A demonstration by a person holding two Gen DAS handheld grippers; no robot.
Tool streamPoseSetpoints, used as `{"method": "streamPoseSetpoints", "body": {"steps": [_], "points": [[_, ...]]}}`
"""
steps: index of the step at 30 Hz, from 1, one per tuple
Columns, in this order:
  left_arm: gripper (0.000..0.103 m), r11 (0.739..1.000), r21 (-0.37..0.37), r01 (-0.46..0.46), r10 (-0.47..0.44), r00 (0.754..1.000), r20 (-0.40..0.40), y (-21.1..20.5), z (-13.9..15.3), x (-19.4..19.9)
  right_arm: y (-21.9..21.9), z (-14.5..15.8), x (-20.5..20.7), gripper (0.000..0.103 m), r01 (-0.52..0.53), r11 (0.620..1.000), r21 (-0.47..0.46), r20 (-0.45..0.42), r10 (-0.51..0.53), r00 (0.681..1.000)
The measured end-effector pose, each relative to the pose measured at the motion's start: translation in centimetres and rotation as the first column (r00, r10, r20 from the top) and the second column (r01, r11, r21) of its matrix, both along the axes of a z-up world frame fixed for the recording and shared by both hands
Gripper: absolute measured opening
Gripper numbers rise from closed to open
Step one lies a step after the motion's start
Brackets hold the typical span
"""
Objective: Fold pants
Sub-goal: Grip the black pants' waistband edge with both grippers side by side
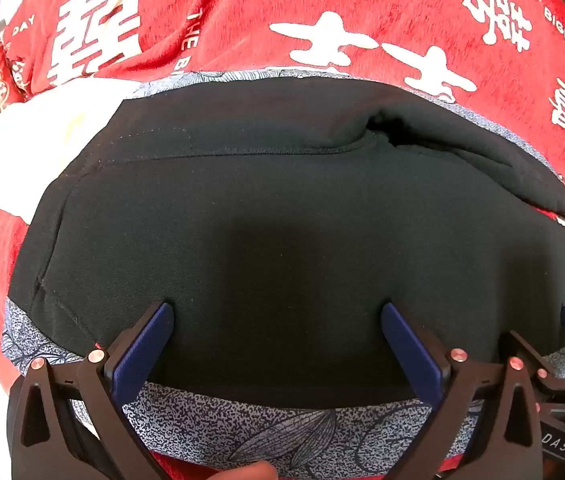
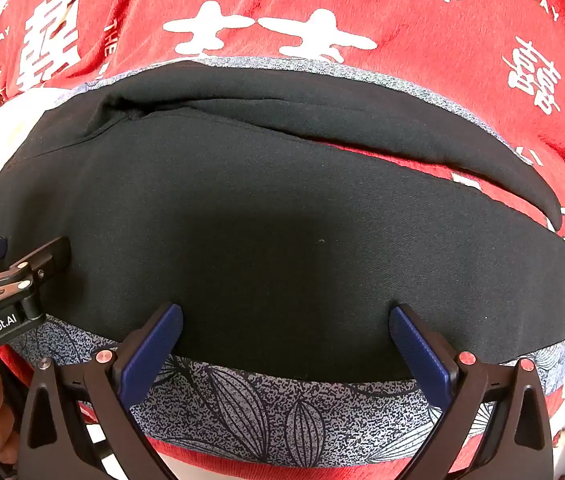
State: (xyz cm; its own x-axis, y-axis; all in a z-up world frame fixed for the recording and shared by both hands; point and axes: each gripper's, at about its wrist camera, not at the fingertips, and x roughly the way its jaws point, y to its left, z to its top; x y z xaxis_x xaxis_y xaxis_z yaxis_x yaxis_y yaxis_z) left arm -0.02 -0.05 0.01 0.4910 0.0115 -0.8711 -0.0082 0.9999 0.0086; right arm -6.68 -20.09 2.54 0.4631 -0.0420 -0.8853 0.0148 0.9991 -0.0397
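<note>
I held both sets of fingers spread wide and empty, the left gripper point(image 1: 276, 316) and right gripper point(image 2: 285, 318) side by side over the near edge of the black pants point(image 1: 266, 240). The pants lay flat on a grey leaf-print mat point(image 1: 282, 436), which rested on the red blanket point(image 1: 362, 8) with white characters that covered the bed. The far leg point(image 2: 362, 120) splayed away from the near one toward the right. The cloth looked soft, light and limp, so I judged a pinch at the near hem edge best, taking care not to catch the mat beneath. A white cloth point(image 1: 22, 152) sat at the left, clear of the fold.
</note>
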Motion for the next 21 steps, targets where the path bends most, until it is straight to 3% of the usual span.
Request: {"method": "streamPoseSetpoints", "body": {"steps": [21], "points": [[0.103,1.000,-0.007,-0.001,0.001,1.000,0.006,0.01,0.01,0.01,0.17,-0.30,-0.08,0.103,0.000,1.000,-0.004,0.000,0.000,1.000]]}}
